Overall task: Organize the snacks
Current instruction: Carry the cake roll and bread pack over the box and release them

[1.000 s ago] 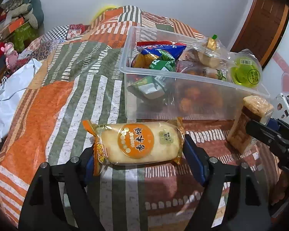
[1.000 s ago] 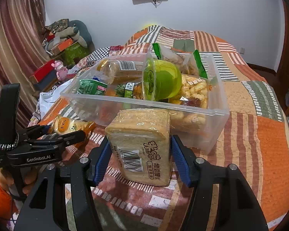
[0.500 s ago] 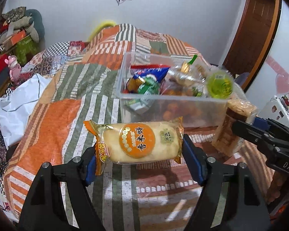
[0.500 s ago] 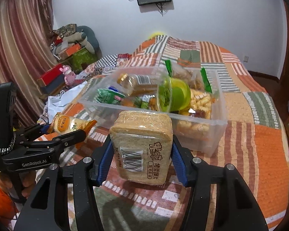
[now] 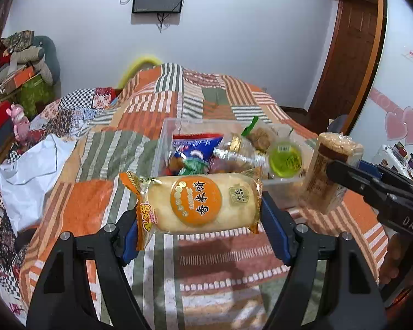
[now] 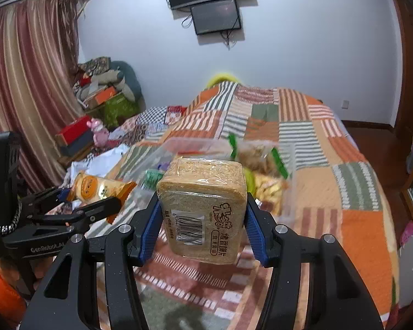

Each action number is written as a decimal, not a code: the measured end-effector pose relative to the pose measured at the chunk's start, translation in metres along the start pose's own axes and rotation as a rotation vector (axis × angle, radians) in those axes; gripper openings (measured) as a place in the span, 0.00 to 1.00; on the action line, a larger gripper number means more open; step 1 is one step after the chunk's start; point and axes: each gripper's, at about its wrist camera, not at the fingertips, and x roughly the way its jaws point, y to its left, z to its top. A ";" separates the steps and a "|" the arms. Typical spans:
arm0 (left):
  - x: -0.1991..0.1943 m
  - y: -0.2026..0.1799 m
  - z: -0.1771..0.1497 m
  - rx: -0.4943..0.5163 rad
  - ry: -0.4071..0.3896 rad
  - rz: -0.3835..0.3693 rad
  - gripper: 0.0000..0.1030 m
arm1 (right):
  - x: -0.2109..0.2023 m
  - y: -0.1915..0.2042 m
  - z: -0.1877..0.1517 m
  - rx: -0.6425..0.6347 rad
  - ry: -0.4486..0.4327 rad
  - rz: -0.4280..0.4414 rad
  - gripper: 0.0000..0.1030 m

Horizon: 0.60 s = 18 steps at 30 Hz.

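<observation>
My left gripper [image 5: 199, 229] is shut on a pale rice-cracker pack [image 5: 198, 202] with an orange round label, held crosswise above the quilt. My right gripper [image 6: 202, 228] is shut on a wrapped block of toast slices [image 6: 203, 206], barcode facing me. Both packs hang in the air just in front of a clear plastic bin [image 5: 165, 137] that holds several snacks, among them a blue bag [image 5: 195, 148] and a green jelly cup [image 5: 285, 161]. In the left wrist view the toast block [image 5: 330, 170] and right gripper show at the right. The right wrist view shows the cracker pack [image 6: 96, 187] at the left.
The bin stands on a bed covered by an orange, green and white patchwork quilt [image 5: 90, 203]. A white plastic bag [image 5: 30, 173] lies at the bed's left edge. Boxes and stuffed toys [image 6: 104, 93] pile up beside a curtain. A screen [image 6: 216, 19] hangs on the far wall.
Both grippers have risen off the quilt with their packs and tilted up, so the bin now looks lower and smaller and more of the wall shows.
</observation>
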 end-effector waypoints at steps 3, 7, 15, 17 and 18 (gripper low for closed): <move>-0.001 -0.001 0.012 -0.005 -0.026 -0.002 0.73 | -0.003 -0.004 0.008 0.005 -0.029 -0.017 0.51; 0.000 -0.001 0.026 -0.010 -0.050 -0.003 0.73 | -0.005 -0.010 0.016 0.009 -0.059 -0.044 0.51; 0.021 0.005 0.046 -0.022 -0.052 0.024 0.73 | 0.001 -0.024 0.026 0.012 -0.079 -0.094 0.51; 0.029 0.008 0.047 -0.029 -0.044 0.032 0.73 | 0.004 -0.028 0.028 0.014 -0.079 -0.103 0.51; 0.035 0.010 0.049 -0.032 -0.037 0.040 0.73 | 0.006 -0.029 0.029 0.014 -0.078 -0.107 0.51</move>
